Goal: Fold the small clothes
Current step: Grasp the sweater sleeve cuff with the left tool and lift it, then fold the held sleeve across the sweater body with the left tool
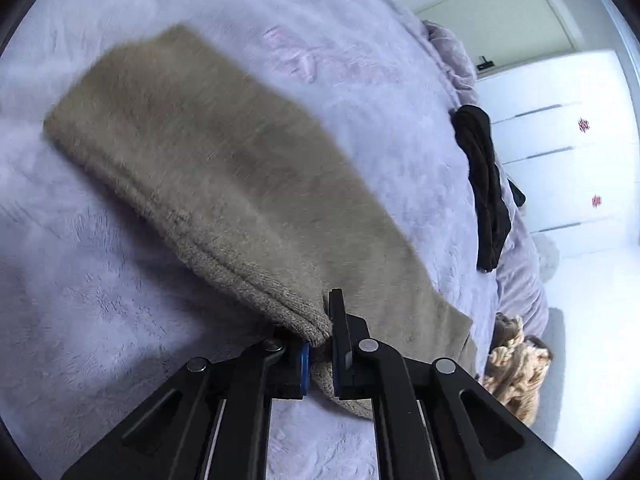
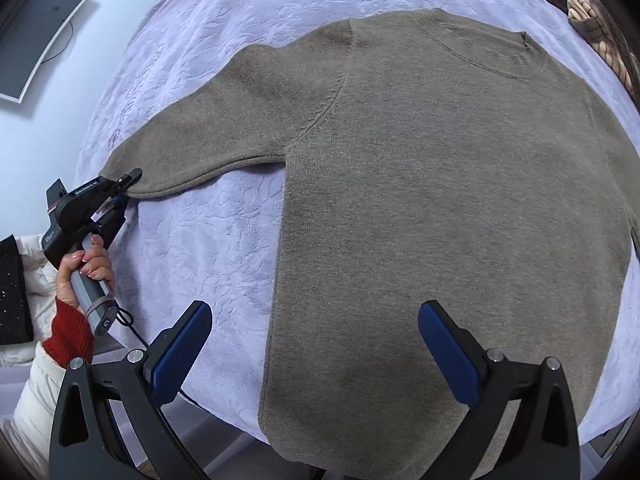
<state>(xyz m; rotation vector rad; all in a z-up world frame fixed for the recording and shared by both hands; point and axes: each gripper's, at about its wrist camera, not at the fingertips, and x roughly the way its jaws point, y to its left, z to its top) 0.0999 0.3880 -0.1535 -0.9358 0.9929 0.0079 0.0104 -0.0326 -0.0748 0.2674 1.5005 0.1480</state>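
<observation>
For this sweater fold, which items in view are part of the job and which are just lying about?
In the job:
- taupe knit sweater
- left gripper, shut on the sleeve cuff
- right gripper, open above the hem

Lying about:
- black garment
- chunky beige knit item
- curved monitor

one sweater [image 2: 440,200], two hand-held grippers [image 2: 316,356]

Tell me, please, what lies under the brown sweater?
The brown sweater lies flat on a lilac blanket, visible all around it. Whatever is directly beneath the sweater is covered.
</observation>
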